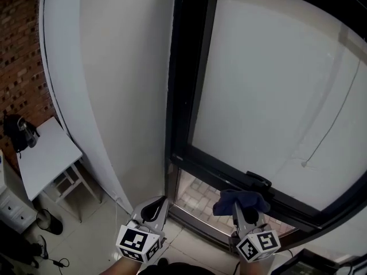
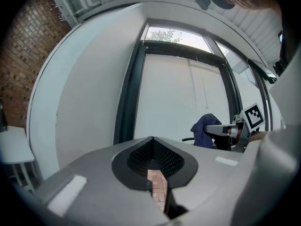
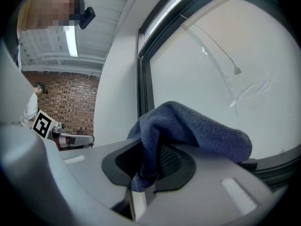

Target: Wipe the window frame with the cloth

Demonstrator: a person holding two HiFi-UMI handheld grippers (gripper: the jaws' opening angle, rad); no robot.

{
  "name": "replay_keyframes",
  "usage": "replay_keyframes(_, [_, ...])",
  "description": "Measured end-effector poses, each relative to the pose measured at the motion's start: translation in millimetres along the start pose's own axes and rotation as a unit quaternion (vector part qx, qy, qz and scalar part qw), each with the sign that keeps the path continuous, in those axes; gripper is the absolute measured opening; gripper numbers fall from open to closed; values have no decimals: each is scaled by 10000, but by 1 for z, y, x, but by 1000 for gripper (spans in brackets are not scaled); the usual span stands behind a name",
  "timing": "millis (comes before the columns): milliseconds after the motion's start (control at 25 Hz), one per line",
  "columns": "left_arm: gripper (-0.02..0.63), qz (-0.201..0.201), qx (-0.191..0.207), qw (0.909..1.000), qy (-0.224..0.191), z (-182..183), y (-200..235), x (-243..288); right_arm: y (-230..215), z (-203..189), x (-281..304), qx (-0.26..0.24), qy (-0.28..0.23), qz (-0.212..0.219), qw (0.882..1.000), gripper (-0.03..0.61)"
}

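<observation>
I take this for a workroom in an industrial-style building, not a home. At nine o'clock a bare brick wall (image 1: pixel 20 50) runs down beside a plain white wall (image 1: pixel 120 96). The right gripper view shows a ribbed white ceiling (image 3: pixel 106 11) with a strip light (image 3: pixel 71 40) overhead. At one o'clock stands a tall black window frame (image 1: pixel 189 67). At eight o'clock a small white table (image 1: pixel 46 162) carries a black device (image 1: pixel 20 132), and a loose cable (image 1: pixel 54 262) lies on the pale tiled floor (image 1: pixel 97 222). A person (image 3: pixel 32 108) stands over by the brick.
</observation>
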State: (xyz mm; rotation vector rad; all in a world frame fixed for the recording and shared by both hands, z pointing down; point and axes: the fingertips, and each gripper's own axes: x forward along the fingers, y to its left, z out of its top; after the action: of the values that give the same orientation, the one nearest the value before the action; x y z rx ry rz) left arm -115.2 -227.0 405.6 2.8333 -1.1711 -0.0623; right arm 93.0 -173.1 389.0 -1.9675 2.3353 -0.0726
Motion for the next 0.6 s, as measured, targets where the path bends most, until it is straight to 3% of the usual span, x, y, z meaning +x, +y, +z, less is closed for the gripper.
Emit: replay_keyframes(600, [-6, -56, 91, 9999, 62, 4, 61, -21, 92, -14, 101, -99, 93, 662, 9977, 64])
